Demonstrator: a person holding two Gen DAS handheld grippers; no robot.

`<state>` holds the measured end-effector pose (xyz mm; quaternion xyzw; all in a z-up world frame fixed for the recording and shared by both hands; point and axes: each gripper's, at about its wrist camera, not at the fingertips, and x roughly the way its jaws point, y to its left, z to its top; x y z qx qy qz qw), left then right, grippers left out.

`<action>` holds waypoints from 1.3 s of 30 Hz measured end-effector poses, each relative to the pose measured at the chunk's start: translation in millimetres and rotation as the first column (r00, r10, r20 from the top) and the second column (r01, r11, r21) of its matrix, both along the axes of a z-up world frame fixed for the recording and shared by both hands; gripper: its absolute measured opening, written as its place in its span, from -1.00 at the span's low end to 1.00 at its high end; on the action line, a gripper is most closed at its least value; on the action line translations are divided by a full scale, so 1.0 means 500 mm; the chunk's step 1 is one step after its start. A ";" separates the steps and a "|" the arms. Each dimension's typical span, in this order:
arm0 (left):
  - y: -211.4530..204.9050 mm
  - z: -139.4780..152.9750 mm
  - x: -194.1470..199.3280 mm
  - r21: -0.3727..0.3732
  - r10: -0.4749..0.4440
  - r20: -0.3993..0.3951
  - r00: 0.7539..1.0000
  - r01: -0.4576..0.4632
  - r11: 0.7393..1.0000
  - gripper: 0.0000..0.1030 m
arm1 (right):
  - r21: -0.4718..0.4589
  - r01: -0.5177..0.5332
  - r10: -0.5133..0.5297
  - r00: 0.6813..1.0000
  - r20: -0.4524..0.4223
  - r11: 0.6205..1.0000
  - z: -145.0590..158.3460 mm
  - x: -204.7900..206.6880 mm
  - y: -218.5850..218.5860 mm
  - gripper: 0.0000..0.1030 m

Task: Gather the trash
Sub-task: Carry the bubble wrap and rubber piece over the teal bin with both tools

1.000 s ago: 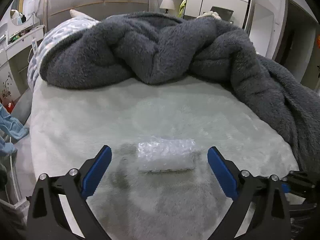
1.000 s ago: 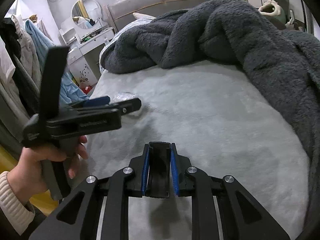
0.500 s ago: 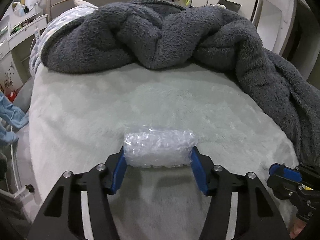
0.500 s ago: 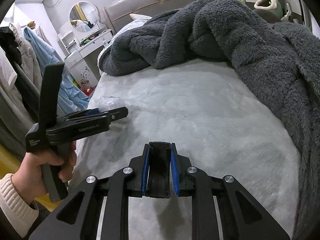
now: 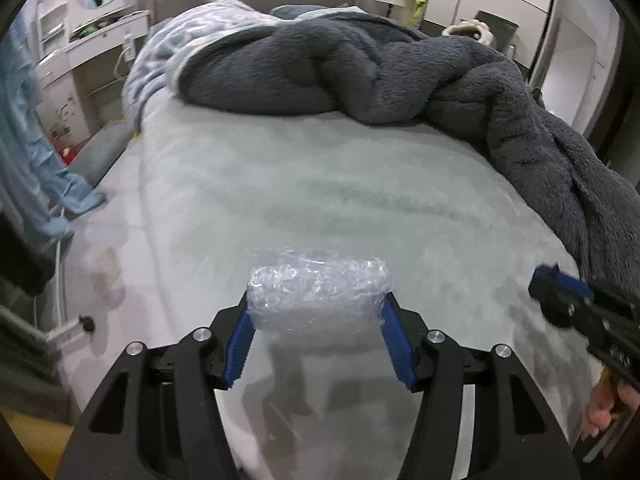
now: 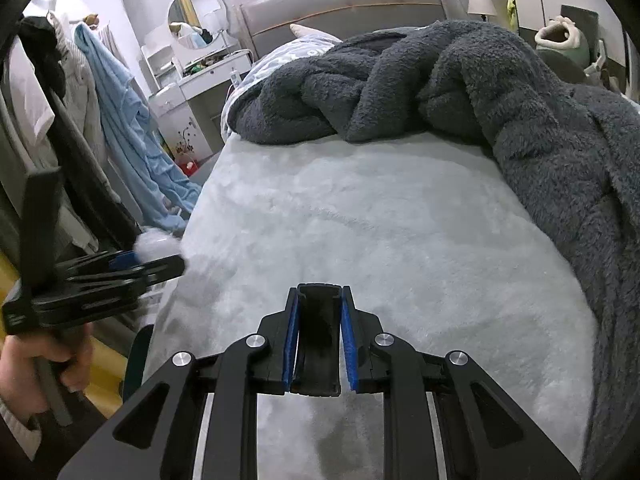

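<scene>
Left gripper [image 5: 316, 340]: black skeletal frame with triangular cut-outs, round silver screws at the joints, and two fingers faced with ribbed blue pads [image 5: 239, 344]. Right gripper [image 6: 319, 344]: was of the same make, black with silver screws and blue pads, plus a black channelled block between its fingers. Left hand [image 6: 44, 364]: showed a cream ribbed knit cuff [image 6: 16, 426] at the wrist.

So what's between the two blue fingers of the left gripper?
A wad of bubble wrap, pinched between the fingers of the left gripper, seen in the left wrist view.
</scene>
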<state>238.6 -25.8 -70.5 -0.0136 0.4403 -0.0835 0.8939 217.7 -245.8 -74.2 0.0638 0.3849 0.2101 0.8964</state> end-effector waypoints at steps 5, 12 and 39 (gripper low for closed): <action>0.042 0.001 -0.057 -0.006 0.064 -0.018 0.998 -0.064 0.998 0.17 | -0.003 -0.007 0.007 1.000 -0.004 1.000 0.005 -0.009 0.012 -0.61; 0.108 0.008 -0.122 -0.029 0.159 -0.040 0.987 -0.160 0.987 0.17 | -0.015 -0.084 0.084 0.996 0.013 0.996 0.036 -0.046 0.085 -0.62; 0.351 -0.220 -0.207 -0.042 0.263 -0.410 0.873 -0.306 0.951 0.20 | -0.093 -0.435 0.436 0.900 -0.012 0.896 0.040 -0.104 0.474 -0.62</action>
